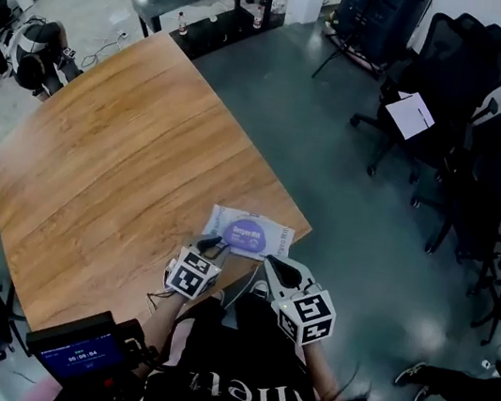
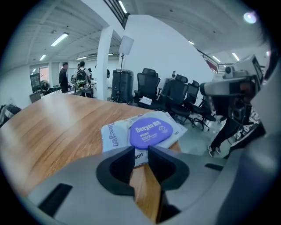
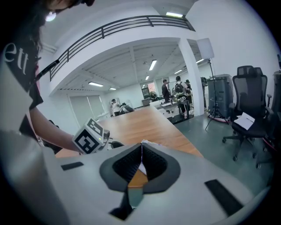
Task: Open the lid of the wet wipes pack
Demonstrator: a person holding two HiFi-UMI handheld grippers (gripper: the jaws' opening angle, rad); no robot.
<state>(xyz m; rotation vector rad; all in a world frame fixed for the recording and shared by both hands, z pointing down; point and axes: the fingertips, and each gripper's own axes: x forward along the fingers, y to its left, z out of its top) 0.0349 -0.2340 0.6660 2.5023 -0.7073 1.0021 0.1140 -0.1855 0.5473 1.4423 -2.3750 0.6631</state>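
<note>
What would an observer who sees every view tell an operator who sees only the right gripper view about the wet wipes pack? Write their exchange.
Operator: Is the lid open yet?
Observer: No. The purple lid lies flat and shut on the wet wipes pack.
Operator: Where does the pack lie?
Observer: Near the corner of the table closest to the person, just ahead of the right gripper.
Operator: Is the left gripper holding it?
Observer: No. The left gripper has its jaws slightly apart, short of the lid, gripping nothing.
</note>
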